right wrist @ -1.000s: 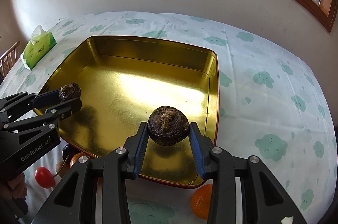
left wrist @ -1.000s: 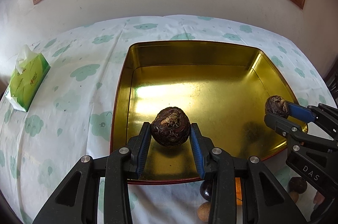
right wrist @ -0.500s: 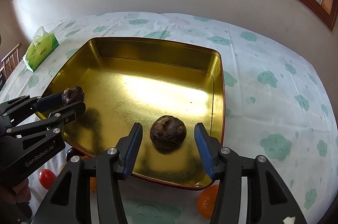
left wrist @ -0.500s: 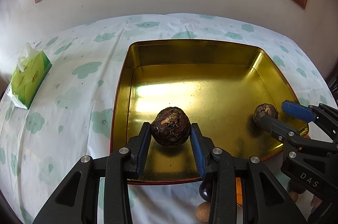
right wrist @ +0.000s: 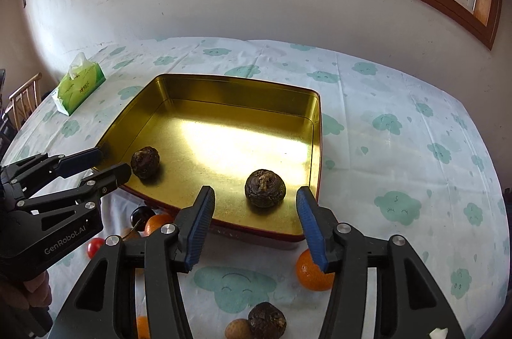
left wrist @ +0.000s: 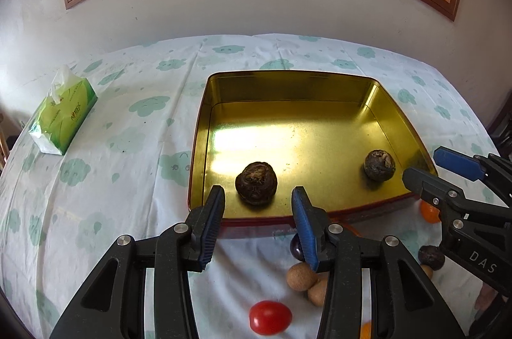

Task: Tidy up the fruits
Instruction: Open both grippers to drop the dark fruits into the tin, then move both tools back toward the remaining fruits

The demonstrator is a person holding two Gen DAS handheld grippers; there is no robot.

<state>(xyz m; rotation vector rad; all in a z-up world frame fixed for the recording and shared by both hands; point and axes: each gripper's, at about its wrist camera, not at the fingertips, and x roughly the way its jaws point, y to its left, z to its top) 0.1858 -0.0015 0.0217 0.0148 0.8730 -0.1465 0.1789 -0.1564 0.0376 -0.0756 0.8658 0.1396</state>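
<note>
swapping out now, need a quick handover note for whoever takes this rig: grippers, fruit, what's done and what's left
Left gripper: jaws opening, nothing pressed between them; a dark wrinkled fruit lies just ahead in the gold tray.
Right gripper: open, empty; a second dark fruit lies in the tray ahead.
Done: two dark fruits in the tray.
Left: on the cloth in front of the tray, a red tomato, an orange, tan fruits, another dark fruit.
</note>
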